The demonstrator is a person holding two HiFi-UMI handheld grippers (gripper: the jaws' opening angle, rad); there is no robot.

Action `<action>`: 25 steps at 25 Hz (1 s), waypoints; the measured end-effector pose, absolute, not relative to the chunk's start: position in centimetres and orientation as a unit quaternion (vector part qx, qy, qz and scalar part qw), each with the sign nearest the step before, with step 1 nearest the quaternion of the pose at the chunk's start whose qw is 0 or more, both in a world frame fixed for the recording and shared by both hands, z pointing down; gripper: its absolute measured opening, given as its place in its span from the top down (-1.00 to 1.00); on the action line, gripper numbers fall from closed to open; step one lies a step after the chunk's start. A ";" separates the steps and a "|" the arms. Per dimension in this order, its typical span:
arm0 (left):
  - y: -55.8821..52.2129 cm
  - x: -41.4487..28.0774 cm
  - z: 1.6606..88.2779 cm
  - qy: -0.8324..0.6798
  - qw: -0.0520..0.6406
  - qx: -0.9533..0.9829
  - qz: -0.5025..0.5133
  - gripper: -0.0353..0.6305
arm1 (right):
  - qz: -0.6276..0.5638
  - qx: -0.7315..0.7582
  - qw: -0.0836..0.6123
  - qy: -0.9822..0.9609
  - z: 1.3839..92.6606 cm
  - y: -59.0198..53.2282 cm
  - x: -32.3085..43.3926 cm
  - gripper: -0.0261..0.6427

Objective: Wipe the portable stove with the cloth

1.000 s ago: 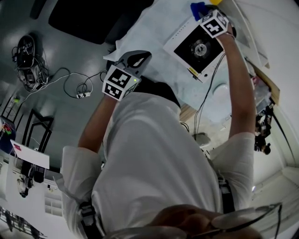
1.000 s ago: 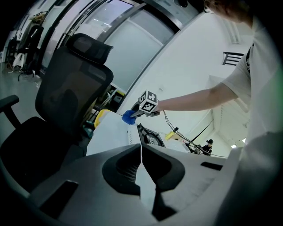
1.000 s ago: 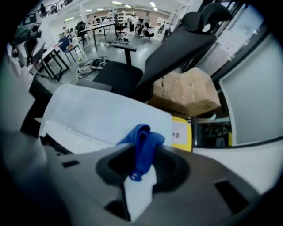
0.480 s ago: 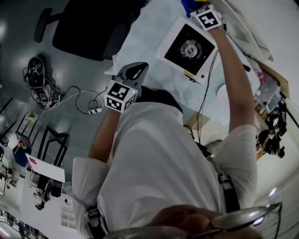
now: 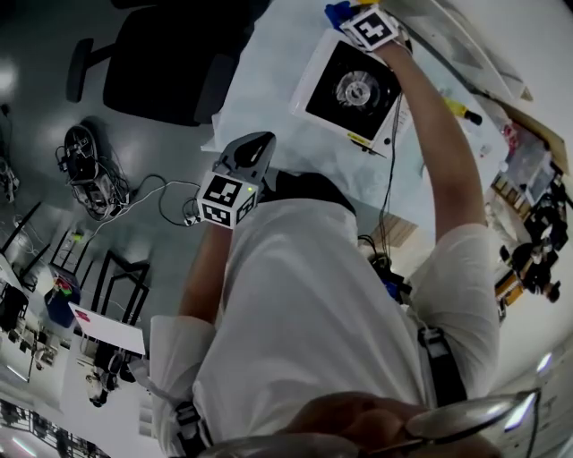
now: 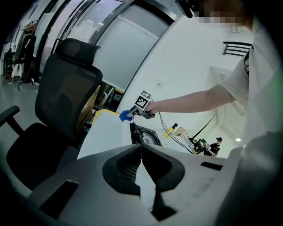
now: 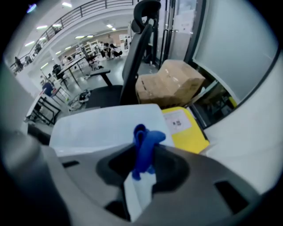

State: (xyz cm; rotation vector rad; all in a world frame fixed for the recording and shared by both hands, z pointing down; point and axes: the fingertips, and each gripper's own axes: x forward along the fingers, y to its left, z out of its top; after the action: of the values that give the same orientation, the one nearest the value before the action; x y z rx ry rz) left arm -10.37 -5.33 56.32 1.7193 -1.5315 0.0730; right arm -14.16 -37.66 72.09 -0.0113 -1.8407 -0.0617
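The portable stove (image 5: 374,119), white with a black top and a round burner, lies on the white-covered table (image 5: 269,80). My right gripper (image 5: 351,20) is at the stove's far edge, shut on a blue cloth (image 5: 337,12) that bunches up between its jaws (image 7: 143,148). My left gripper (image 5: 253,150) hangs off the table's near edge, close to my torso, shut with nothing in it (image 6: 141,147). From the left gripper view the stove (image 6: 142,136), the cloth (image 6: 125,115) and the right gripper (image 6: 144,109) show beyond the jaws.
A black office chair (image 5: 170,63) stands left of the table. A cable (image 5: 390,170) runs from the stove's side toward me. A yellow flat item (image 7: 188,128) and a cardboard box (image 7: 170,86) lie past the table's end. Clutter (image 5: 528,170) fills the right side.
The head view has swung, so the stove and both grippers sit further left in it. The right gripper keeps the cloth at the stove's far edge. The left gripper stays by my torso.
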 end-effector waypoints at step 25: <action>-6.6 -3.4 55.5 -0.565 0.398 0.720 0.068 0.78 | 0.135 0.018 0.613 -0.779 71.8 -39.5 0.2 0.61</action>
State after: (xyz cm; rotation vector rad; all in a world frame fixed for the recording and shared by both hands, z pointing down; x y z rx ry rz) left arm -3.44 -6.65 55.47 1.8221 -1.4301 0.1709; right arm 0.25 -39.53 71.80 0.0425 -1.7957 0.3109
